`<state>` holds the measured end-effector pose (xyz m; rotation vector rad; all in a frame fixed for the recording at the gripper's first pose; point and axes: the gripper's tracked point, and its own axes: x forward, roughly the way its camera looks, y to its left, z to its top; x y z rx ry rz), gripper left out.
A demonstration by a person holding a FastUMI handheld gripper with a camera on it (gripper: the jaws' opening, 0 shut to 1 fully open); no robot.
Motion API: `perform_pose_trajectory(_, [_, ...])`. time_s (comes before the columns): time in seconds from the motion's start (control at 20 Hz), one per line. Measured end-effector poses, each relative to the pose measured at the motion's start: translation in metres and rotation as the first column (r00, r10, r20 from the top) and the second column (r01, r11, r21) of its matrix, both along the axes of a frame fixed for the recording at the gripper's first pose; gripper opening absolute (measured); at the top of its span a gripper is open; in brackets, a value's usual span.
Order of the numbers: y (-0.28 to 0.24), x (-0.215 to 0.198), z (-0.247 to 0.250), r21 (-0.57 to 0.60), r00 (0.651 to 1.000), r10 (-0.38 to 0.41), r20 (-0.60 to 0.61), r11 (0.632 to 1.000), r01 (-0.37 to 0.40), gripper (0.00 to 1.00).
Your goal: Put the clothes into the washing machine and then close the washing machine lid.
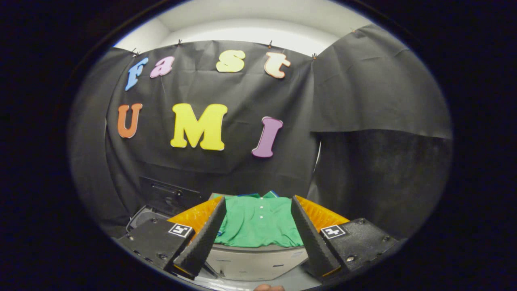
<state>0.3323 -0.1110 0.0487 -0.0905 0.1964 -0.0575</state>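
Fingers of the gripper spread wide, green shirt lying between them on a grey box.

We see a green polo shirt with small white buttons lying flat and spread out on top of the grey washing machine. Its collar points to the far edge. Its hem lies at the near edge of the top.
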Motion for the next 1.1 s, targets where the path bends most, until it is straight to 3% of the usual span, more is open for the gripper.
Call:
perform_pose_trajectory(0.2, [-0.023, 0.068, -0.043, 0.056, 0.992, -0.013, -0.126, 0.998, 0.02, 1.0])
perform_pose_trajectory(0.45, [-0.033, 0.121, -0.107, 0.109, 0.957, -0.003, -0.291, 0.993, 0.036, 1.0])
perform_pose_trajectory(0.8, [-0.041, 0.144, -0.171, 0.122, 0.899, 0.0, -0.437, 0.991, 0.06, 1.0])
perform_pose_trajectory(1.05, [-0.04, 0.144, -0.176, 0.106, 0.902, 0.017, -0.431, 0.994, 0.033, 1.0])
perform_pose_trajectory(1.1, [-0.039, 0.142, -0.181, 0.102, 0.883, 0.026, -0.469, 0.994, 0.026, 1.0])
